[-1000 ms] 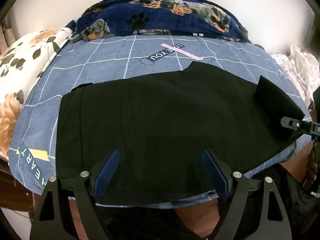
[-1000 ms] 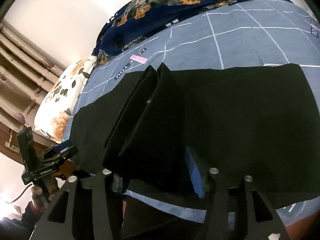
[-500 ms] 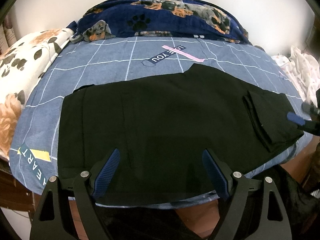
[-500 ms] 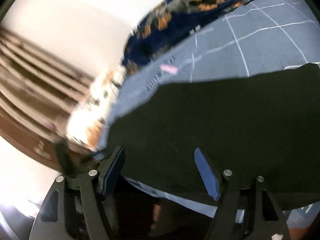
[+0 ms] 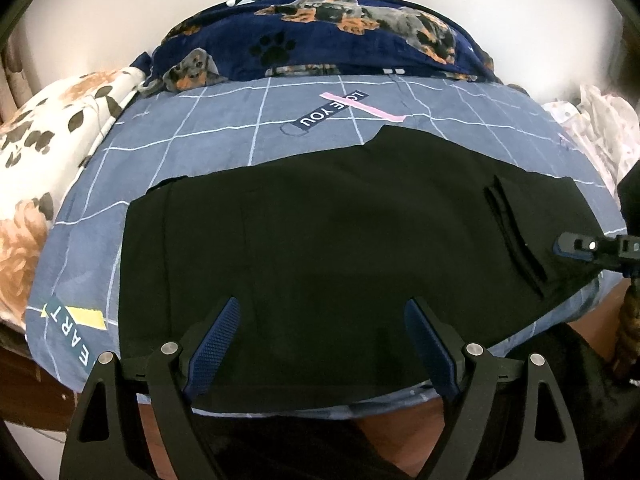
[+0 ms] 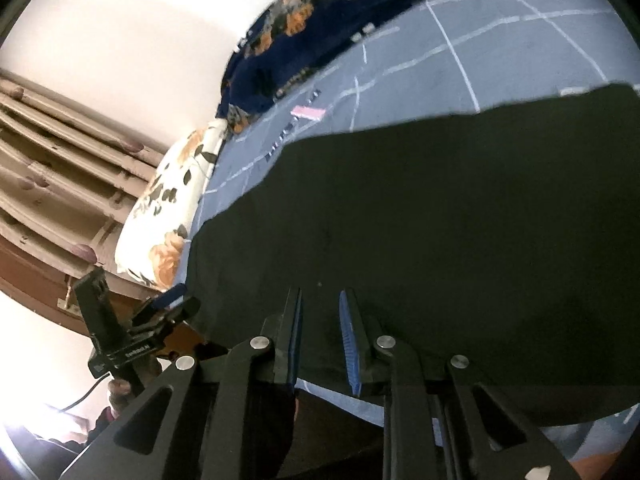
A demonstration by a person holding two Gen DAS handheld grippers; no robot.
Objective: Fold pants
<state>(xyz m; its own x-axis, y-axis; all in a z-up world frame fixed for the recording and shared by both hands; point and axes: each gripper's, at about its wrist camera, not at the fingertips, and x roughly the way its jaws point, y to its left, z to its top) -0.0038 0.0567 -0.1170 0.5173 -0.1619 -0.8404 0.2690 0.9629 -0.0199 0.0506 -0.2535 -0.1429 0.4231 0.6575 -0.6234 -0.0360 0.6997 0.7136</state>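
The black pants point(image 5: 328, 248) lie flat across the blue checked bed sheet point(image 5: 224, 140), with a small folded flap at their right end point(image 5: 520, 224). My left gripper point(image 5: 322, 336) is open and empty above the near edge of the pants. My right gripper point(image 6: 320, 320) hovers low over the pants point(image 6: 440, 220) near their front edge, its jaws narrowed to a small gap with no cloth between them. The right gripper also shows in the left wrist view point(image 5: 588, 246) at the right end of the pants. The left gripper shows in the right wrist view point(image 6: 160, 312) by the left edge.
A navy dog-print blanket point(image 5: 320, 40) lies along the back of the bed. A white floral pillow point(image 5: 52, 152) sits at the left. White clothes point(image 5: 600, 128) are piled at the right. A brown wooden headboard point(image 6: 60, 184) stands beyond the pillow.
My right gripper has let go of the lifted pant end, which now lies flat as a folded flap. It opened wide, then narrowed its jaws and dropped low over the pants. The left gripper stayed still.
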